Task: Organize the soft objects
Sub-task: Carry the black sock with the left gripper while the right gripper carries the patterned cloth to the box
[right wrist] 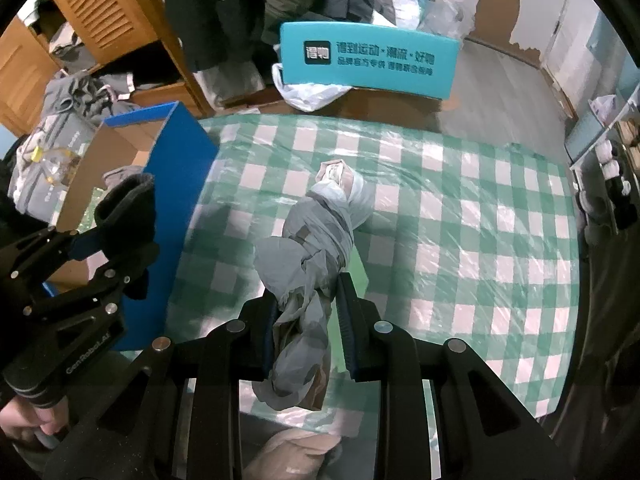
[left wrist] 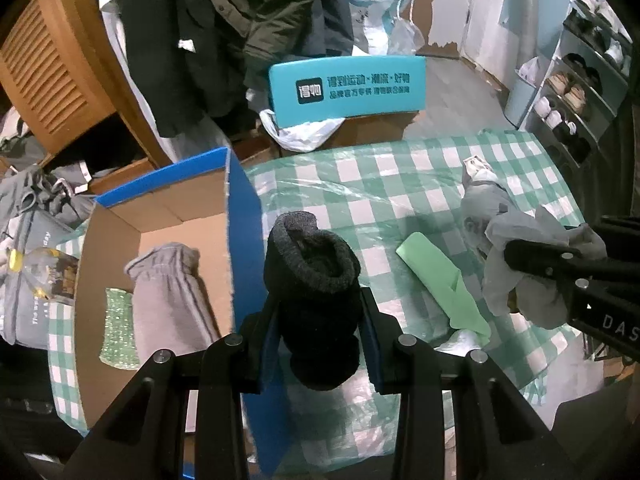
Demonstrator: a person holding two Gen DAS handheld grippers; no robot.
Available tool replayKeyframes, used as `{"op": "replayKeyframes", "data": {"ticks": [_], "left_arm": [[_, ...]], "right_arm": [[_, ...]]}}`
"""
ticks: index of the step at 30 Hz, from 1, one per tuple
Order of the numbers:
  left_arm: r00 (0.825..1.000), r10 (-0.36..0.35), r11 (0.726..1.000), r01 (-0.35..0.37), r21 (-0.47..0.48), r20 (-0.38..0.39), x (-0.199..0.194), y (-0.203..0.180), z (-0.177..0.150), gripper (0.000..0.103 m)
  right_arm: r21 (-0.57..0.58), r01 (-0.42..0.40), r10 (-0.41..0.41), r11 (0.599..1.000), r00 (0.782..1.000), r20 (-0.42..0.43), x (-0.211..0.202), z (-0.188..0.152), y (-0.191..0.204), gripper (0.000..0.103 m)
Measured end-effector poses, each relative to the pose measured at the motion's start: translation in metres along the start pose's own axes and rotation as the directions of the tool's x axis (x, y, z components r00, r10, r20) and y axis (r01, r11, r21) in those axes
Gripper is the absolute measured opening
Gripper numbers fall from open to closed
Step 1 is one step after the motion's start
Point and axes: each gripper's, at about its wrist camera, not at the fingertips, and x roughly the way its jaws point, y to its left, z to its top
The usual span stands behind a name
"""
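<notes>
My left gripper (left wrist: 318, 300) is shut on a rolled black and dark grey sock (left wrist: 314, 280), held above the table just right of the blue cardboard box (left wrist: 244, 220). It also shows in the right wrist view (right wrist: 120, 216). Inside the box lie a rolled grey garment (left wrist: 168, 292) and a green sparkly item (left wrist: 118, 328). My right gripper (right wrist: 306, 300) is shut on a twisted light grey cloth bundle (right wrist: 320, 232), whose far end rests on the table. The bundle also shows in the left wrist view (left wrist: 516, 248).
The table has a green and white checked cloth (right wrist: 460, 220) under clear plastic. A light green folded piece (left wrist: 440, 276) lies between the grippers. A teal chair back (left wrist: 348, 88), hanging dark coats (left wrist: 240, 32), a wooden cabinet (left wrist: 52, 64) and a shoe rack (left wrist: 580, 92) stand beyond.
</notes>
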Motion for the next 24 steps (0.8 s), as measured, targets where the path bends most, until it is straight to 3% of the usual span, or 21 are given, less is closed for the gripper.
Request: {"op": "replayKeyframes", "data": {"ticks": [24], "left_arm": [[0.999, 0.027, 0.994, -0.024, -0.106, 0.020, -0.022, 0.074, -0.024, 0.037]], "right_arm": [[-0.118, -0.076, 0.080, 0.990, 0.996, 0.026, -0.011, 0.023, 0.084, 0.025]]}}
